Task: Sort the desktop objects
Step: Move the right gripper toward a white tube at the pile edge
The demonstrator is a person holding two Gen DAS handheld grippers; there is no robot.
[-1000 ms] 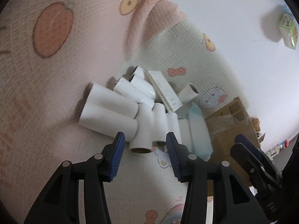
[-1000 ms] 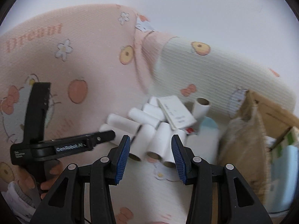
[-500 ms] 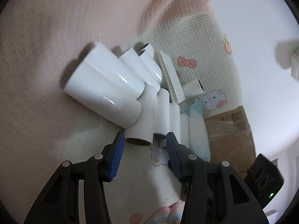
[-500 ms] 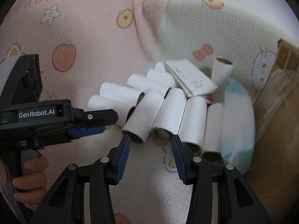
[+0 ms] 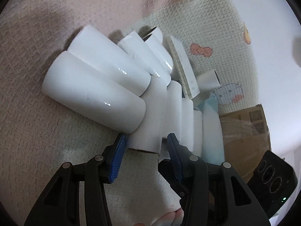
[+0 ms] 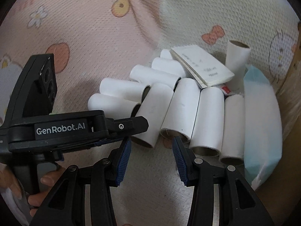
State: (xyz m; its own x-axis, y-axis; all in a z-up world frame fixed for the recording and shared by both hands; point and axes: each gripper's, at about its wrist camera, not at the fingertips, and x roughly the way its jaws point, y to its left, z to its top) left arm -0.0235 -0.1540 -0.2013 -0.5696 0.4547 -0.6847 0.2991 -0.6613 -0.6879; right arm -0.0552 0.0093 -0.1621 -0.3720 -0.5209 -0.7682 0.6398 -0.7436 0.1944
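Both our released tools, left tool (image 5: 144, 155) and right tool (image 6: 150, 157), have dropped close to the white cardboard tubes (image 6: 180, 109), ready for picking.

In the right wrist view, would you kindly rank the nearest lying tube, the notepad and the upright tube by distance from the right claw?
From the right claw, which is open:
1. Lying tube, just ahead of the fingertips, open end toward them.
2. Notepad, farther back, resting on the pile.
3. Upright tube, farthest, behind the notepad to the right.
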